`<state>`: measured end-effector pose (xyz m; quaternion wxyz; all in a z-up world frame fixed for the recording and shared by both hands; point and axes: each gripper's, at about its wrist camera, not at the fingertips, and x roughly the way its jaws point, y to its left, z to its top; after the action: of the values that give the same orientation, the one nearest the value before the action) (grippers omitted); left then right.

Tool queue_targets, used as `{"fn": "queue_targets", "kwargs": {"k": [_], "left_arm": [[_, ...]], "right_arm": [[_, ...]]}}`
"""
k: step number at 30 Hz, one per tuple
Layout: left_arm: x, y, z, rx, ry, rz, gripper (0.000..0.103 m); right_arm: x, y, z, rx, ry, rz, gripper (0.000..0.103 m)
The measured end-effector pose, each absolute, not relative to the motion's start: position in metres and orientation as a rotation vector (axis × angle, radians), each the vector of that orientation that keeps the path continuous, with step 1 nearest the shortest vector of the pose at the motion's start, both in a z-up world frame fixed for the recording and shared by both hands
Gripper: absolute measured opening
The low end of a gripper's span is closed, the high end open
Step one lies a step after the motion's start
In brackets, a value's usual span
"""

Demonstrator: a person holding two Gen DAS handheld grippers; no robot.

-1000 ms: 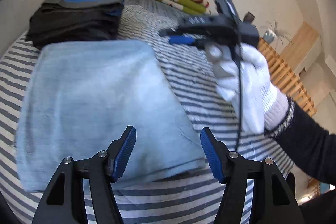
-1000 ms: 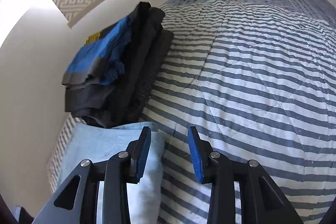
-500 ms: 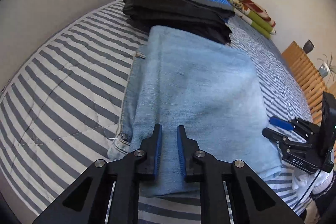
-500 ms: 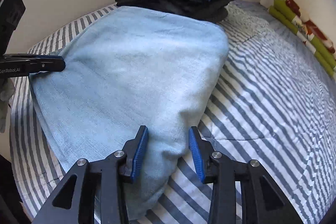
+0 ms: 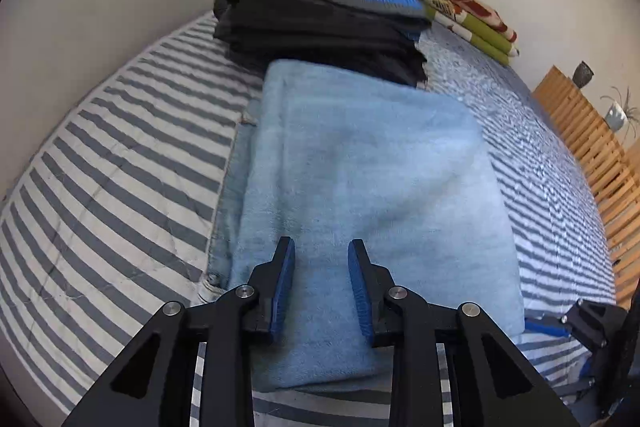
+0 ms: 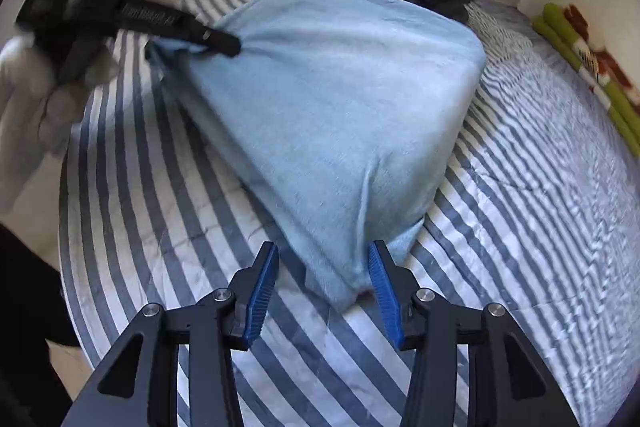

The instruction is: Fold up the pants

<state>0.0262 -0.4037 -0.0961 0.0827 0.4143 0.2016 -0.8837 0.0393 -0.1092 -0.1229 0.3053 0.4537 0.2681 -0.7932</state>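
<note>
The light-blue pants (image 5: 360, 179) lie folded into a rectangle on the striped bed (image 5: 120, 187). My left gripper (image 5: 322, 267) hovers over their near edge. Its jaws are opening, with denim showing below the gap and the pads not pressing it. In the right wrist view the left gripper (image 6: 228, 45) has its tip at the far-left corner of the pants (image 6: 340, 99), held by a white-gloved hand (image 6: 36, 99). My right gripper (image 6: 322, 267) straddles the nearest corner. Its jaws are opening and the fabric sits loose between them. The right gripper (image 5: 536, 325) shows at the pants' lower right corner.
A stack of dark folded clothes with a blue band (image 5: 320, 15) sits just beyond the pants, against the wall. A green and red folded blanket (image 5: 460, 7) lies at the head of the bed. A wooden slatted frame (image 5: 592, 155) runs along the right side.
The left jaws went from wide to nearly shut, then part open again over the pants' edge. The right gripper swung from beside the dark stack to the pants' near corner, its jaws widening.
</note>
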Motion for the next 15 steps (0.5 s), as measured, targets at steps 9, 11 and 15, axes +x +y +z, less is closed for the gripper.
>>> {"fn": "queue_targets", "kwargs": {"k": [9,11,15], "left_arm": [[-0.015,-0.422,-0.099,1.193,0.686,-2.538,0.083],[-0.03,-0.426,-0.118,1.265,0.717,-2.478,0.084],[-0.04,-0.444,-0.146,1.341,0.882,-2.443,0.088]], "right_arm": [[-0.029,-0.079,-0.063,1.164,0.378,-2.345,0.055],[-0.06,-0.077,-0.069,1.201,0.294,-2.382,0.063],[-0.109,-0.078,-0.097,1.374,0.131,-2.278,0.063]]}}
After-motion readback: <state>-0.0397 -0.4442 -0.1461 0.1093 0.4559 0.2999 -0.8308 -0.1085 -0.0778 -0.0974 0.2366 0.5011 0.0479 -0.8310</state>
